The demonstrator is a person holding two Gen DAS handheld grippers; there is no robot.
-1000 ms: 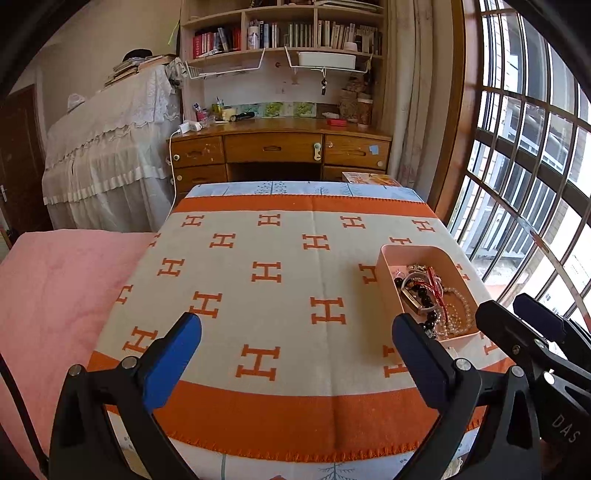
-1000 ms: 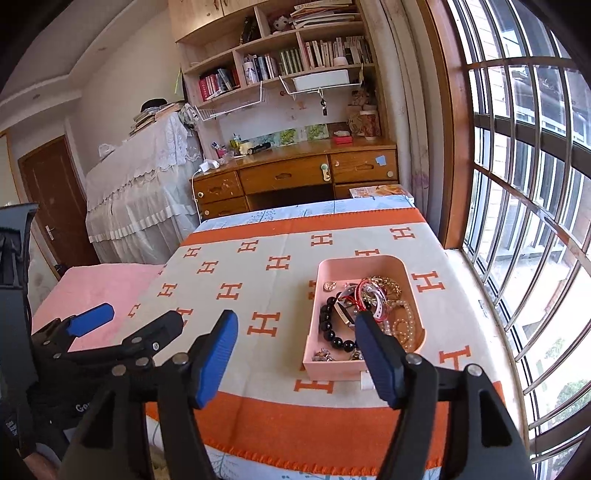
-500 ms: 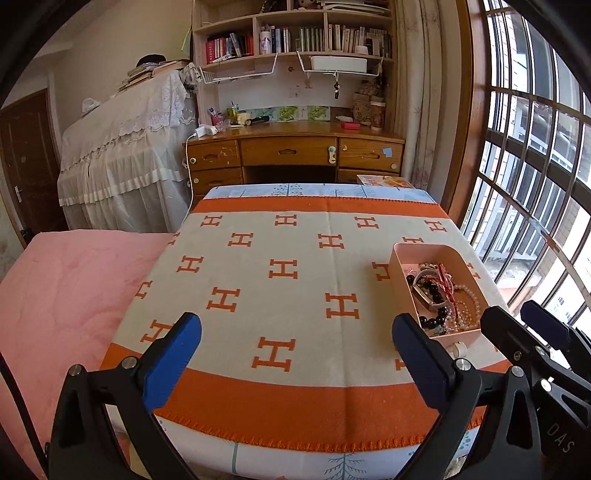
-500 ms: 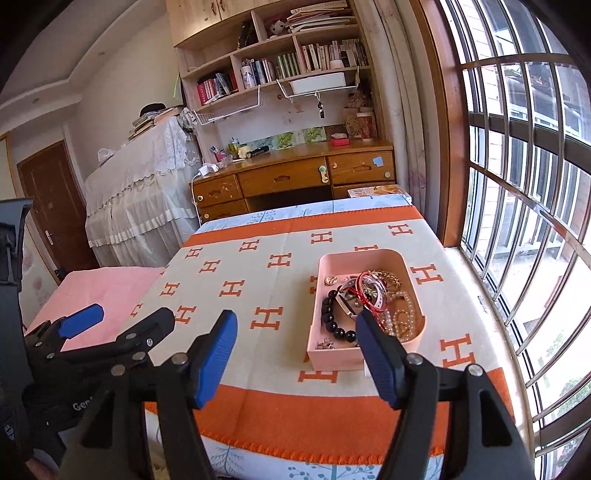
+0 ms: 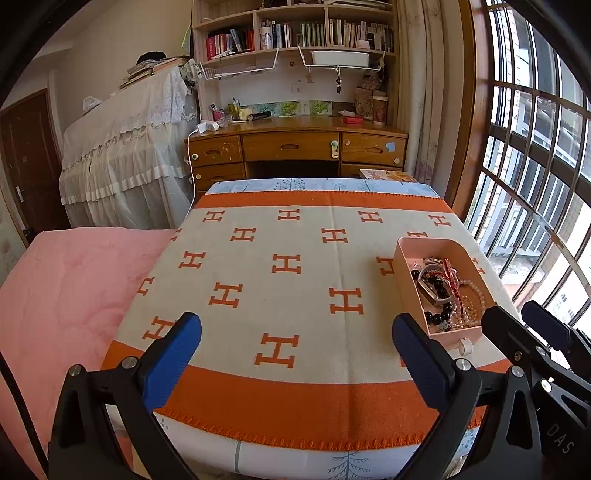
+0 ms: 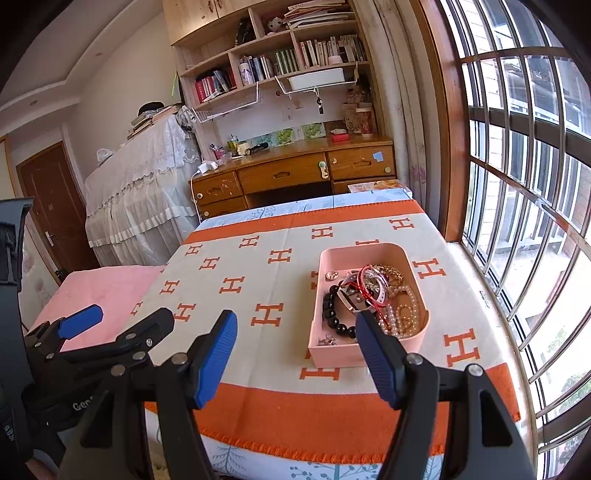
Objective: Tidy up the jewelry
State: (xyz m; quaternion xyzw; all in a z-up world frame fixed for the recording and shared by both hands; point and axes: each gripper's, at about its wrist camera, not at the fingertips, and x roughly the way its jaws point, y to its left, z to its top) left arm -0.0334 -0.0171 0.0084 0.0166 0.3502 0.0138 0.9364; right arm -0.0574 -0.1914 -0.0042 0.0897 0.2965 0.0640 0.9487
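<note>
A pink tray [image 5: 404,254] [image 6: 332,352] sits on the right side of the bed's orange-and-cream H-patterned blanket [image 5: 295,280] [image 6: 258,295]. A tangle of jewelry [image 5: 447,291] [image 6: 373,299] fills it: black beads, pearl strands, a red cord, gold chains. My left gripper [image 5: 295,354] hovers open over the blanket's near edge, left of the tray, with nothing between its blue pads. My right gripper [image 6: 297,352] is open too, just short of the tray's near left corner. Each gripper shows in the other's view: the right gripper [image 5: 532,332] beside the tray, the left gripper [image 6: 118,325] at the lower left.
A pink quilt [image 5: 74,295] covers the bed to the left. Beyond the foot stands a wooden desk [image 5: 295,144] under bookshelves [image 5: 295,33]. A lace-covered piece of furniture [image 5: 125,155] is at the back left. A barred window [image 5: 535,184] runs along the right.
The left wrist view has drawn back and tipped up a little, so the blanket's near edge and more of the shelves show. The right gripper's view has barely shifted. Both grippers stay open.
</note>
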